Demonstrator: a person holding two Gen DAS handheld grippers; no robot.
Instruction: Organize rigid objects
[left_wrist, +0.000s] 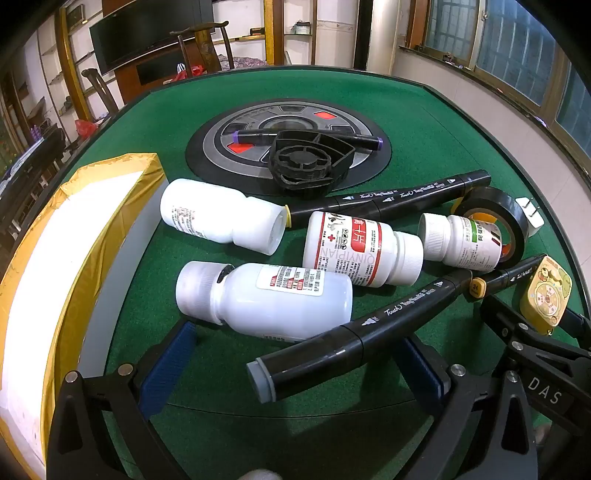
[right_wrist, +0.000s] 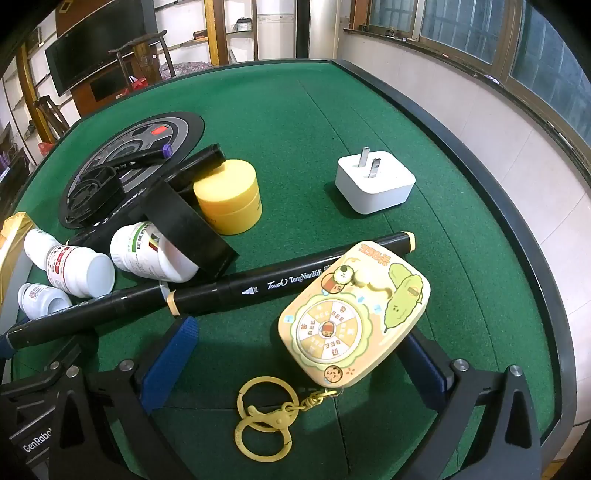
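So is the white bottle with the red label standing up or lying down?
Lying down. The white bottle with the red label rests on its side on the green table, cap pointing sideways.

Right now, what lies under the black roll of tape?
The black roll of tape leans on a white pill bottle with a green stripe. A yellow round jar stands behind. Whatever lies beneath the roll is hidden.

Both handheld grippers share one build. The left gripper (left_wrist: 295, 360) has matte black plastic arms spreading in a V, each finger faced with a ribbed dark blue pad (left_wrist: 168, 365), and round silver screw heads at the pivots. The right gripper (right_wrist: 297, 356) looks the same, with blue pads (right_wrist: 170, 363) and silver screws. Seen from the left, its black side bears white letters "DAS"; the left one's side reads "GenRobo".
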